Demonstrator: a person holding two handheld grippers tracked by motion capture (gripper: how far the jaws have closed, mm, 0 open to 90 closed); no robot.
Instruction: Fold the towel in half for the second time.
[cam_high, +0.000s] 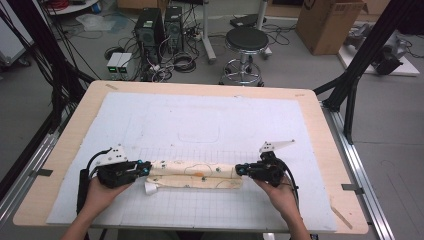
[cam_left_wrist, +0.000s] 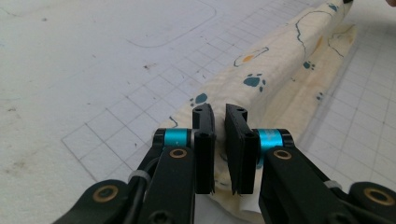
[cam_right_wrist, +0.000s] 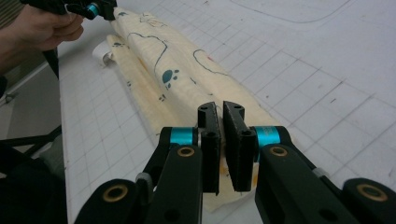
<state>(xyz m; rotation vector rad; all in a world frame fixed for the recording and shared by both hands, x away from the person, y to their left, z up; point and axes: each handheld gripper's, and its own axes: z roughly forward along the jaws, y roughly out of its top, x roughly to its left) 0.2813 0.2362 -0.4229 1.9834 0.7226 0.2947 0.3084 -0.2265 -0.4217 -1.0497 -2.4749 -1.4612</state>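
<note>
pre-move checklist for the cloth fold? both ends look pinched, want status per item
1. Left hand-held gripper closed on the left end of the cloth: ok.
2. Right hand-held gripper closed on the right end: ok.
3. Cloth lying flat and folded lengthwise on the white mat: ok.
4. How many layers each pinch holds: cannot tell.
5. Mat space beyond the cloth free of objects: ok.
6. White tag loose at the left end, could catch: cannot tell.
</note>
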